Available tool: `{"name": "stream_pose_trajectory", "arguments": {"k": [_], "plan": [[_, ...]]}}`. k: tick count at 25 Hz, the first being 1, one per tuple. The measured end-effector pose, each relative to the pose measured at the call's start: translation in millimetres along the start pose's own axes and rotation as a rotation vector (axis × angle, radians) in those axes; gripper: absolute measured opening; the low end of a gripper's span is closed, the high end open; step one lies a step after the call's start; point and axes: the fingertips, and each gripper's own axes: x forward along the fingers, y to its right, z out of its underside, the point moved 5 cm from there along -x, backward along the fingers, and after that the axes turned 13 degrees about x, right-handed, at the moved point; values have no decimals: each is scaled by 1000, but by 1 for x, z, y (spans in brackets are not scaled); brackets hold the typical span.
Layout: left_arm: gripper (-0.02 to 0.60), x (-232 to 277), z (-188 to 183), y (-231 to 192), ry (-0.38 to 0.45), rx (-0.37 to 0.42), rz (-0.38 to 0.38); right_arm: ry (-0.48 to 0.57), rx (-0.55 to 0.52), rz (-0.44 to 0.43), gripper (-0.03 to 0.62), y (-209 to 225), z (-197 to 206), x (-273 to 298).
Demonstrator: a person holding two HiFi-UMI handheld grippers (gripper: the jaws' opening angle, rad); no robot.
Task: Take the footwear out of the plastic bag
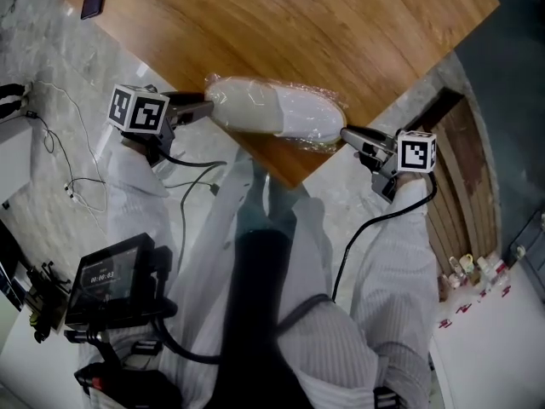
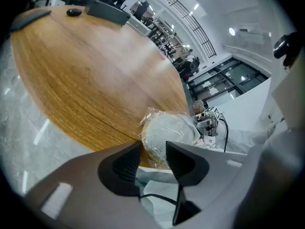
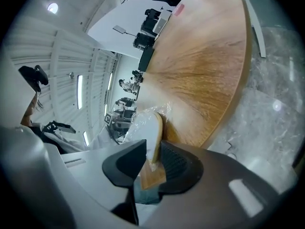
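Whitish ribbed clothing, two grey hand-held grippers with marker cubes

The person wears whitish, finely ribbed clothing with long sleeves (image 1: 400, 262) that run up to both grippers. The left gripper (image 1: 204, 106) and right gripper (image 1: 345, 133) each bear a white cube (image 1: 138, 109) printed with black square markers, and each trails a thin black cable (image 1: 353, 245). Their fingers (image 2: 125, 165) are dark with ridged pads, set in a smooth, lighter grey body. A black device (image 1: 111, 278) with a small lit screen sits at the person's front.

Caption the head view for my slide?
The left hand-held gripper and right hand-held gripper bracket a white slipper in a plastic bag at the table corner.
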Motion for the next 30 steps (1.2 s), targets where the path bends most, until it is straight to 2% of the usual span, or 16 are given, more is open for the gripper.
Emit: {"name": "stream_pose_trajectory", "arguments": {"k": [3, 8, 12, 17, 21, 30], "plan": [[153, 0, 0, 0, -3, -14, 13, -18, 10, -39, 106, -1, 0, 1], [143, -2, 0, -3, 82, -108, 86, -3, 51, -190, 98, -9, 3, -8], [138, -9, 2, -1, 151, -120, 135, -27, 56, -255, 126, -18, 8, -10], [121, -14, -6, 9, 233, -102, 221, -42, 84, -352, 125, -27, 7, -7], [109, -11, -18, 22, 226, -63, 217, -57, 32, -356, 110, -43, 4, -2], [97, -37, -53, 46, 318, 54, 227, 5, -91, -360, 86, -74, -9, -27]]}}
